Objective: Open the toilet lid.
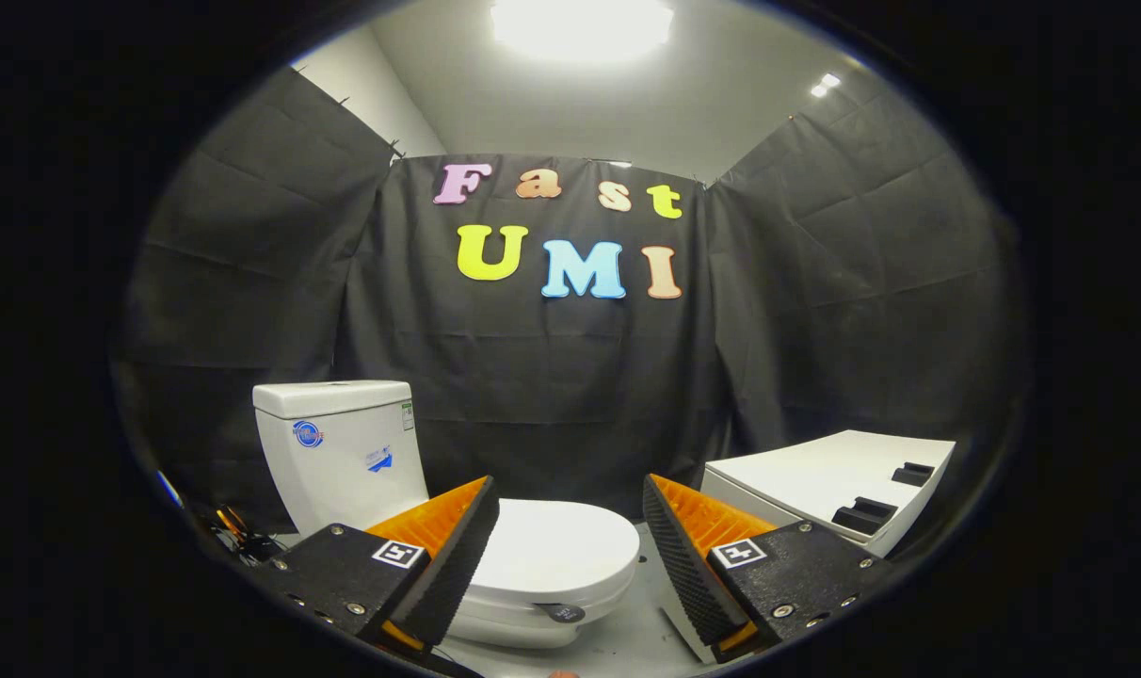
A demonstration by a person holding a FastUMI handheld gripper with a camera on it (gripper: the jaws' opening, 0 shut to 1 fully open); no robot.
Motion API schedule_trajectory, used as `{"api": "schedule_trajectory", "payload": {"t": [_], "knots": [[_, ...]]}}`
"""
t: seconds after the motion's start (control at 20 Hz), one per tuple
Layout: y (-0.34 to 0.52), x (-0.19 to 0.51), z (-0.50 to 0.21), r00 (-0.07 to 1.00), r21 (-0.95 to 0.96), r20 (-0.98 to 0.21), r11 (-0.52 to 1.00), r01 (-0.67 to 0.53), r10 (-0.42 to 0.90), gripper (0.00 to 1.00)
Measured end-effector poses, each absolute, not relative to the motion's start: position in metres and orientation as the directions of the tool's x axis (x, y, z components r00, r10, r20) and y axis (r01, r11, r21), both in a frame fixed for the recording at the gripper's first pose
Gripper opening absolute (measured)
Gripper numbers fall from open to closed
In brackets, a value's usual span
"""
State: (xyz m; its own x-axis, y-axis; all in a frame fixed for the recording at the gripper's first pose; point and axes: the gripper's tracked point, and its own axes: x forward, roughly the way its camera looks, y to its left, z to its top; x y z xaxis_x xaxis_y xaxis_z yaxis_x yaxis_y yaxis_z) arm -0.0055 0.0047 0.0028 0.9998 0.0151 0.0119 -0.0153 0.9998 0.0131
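- Gripper view: the toilet lid [556,551] lies shut and flat on the bowl, in front of the white cistern [340,452].
- It sits just ahead of the gripper [570,556], nearer the left finger [453,556]; its front edge shows in the gap.
- The fingers stand wide apart, holding nothing.
- Risk, as I judge it: the smooth rounded lid edge could slip off the pads, dropping the lid.
- A white box [829,490] stands beyond the right finger [679,556].
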Motion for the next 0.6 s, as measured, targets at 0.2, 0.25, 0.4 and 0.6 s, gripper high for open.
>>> {"api": "schedule_trajectory", "payload": {"t": [0.2, 0.25, 0.4, 0.6], "knots": [[0.0080, -0.0054, 0.0051, 1.000, 0.012, 0.017, 1.000, -0.025, 0.025, 0.95], [0.0084, -0.0051, 0.0051, 1.000, 0.016, 0.019, 1.000, -0.026, 0.025, 0.95], [0.0094, -0.0053, 0.0072, 0.999, 0.036, 0.028, 0.999, -0.031, 0.030, 0.95], [0.0097, -0.0033, 0.0043, 0.999, 0.043, 0.025, 0.999, -0.026, 0.025, 0.95]]}}
